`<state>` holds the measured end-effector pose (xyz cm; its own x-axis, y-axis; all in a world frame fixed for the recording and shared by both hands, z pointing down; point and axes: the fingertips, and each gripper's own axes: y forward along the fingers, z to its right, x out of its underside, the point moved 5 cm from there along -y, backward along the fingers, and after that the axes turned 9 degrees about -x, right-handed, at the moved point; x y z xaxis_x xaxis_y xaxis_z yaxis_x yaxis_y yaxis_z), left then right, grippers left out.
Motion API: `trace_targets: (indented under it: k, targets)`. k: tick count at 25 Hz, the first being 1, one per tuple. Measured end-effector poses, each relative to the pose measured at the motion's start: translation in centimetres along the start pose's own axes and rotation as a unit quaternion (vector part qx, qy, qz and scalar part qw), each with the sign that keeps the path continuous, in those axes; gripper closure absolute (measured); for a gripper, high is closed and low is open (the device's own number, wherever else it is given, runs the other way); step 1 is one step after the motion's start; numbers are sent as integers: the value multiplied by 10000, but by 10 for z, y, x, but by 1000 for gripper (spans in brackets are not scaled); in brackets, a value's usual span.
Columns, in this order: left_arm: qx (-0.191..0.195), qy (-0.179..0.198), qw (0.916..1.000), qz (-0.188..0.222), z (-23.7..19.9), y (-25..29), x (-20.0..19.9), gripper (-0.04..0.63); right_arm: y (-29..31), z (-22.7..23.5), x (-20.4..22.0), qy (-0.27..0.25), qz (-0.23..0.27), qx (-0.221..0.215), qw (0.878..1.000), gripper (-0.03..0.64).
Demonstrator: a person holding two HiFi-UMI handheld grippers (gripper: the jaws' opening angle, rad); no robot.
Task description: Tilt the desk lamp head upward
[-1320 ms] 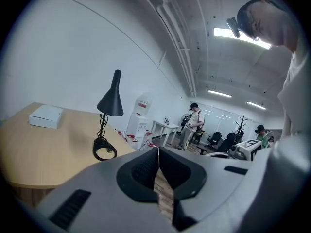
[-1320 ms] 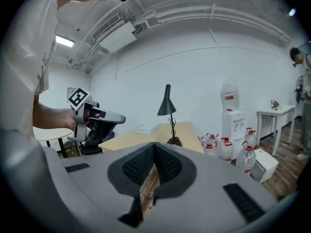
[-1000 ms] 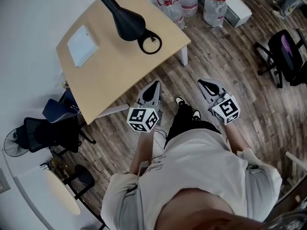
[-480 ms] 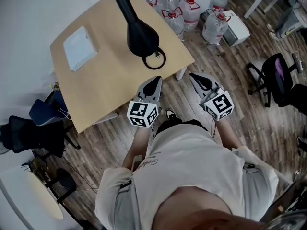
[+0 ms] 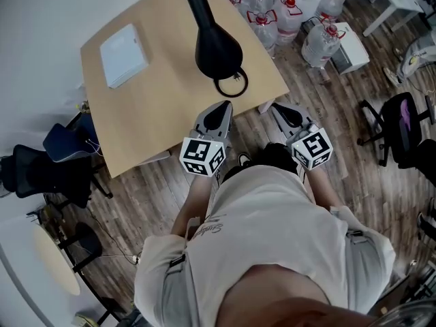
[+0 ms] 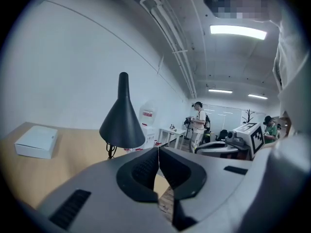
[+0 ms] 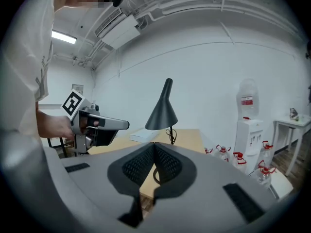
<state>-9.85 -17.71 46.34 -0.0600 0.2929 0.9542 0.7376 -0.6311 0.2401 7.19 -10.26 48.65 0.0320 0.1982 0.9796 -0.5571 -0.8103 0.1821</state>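
Observation:
The black desk lamp [image 5: 216, 46] stands on the tan table [image 5: 157, 121], its cone head pointing down over its ring base [image 5: 231, 84]. The left gripper view shows the lamp's head [image 6: 122, 120] just ahead. In the right gripper view the lamp [image 7: 163, 111] stands farther off. My left gripper [image 5: 220, 109] hovers at the table's near edge, shut and empty. My right gripper [image 5: 281, 110] is past the table's corner over the floor, shut and empty too. Neither touches the lamp.
A white box [image 5: 124, 46] lies on the table's far left. Several water bottles [image 5: 286, 12] stand on the floor behind the table, with a water dispenser [image 7: 248, 125] near them. Office chairs [image 5: 402, 125] are at the right and a dark chair [image 5: 54, 172] at the left.
The person has stepped toward the table, so both grippers are now nearer the lamp, the left one reaching the table edge. Both stay shut.

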Motion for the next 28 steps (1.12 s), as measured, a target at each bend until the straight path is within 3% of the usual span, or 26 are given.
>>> trace_targets:
  k: [12, 19, 28]
  targets:
    - [-1004, -494, 9935, -220, -1, 27, 0, 580, 49, 69, 7, -366, -530, -1165, 9911, 621]
    - [-1634, -463, 9849, -325, -5, 56, 23, 578, 88, 110, 73, -1071, -1580, -1912, 9628, 621]
    - [-1969, -688, 9765, -543, -18, 76, 52, 578, 142, 133, 155, -712, -2489, -2434, 9348, 621]
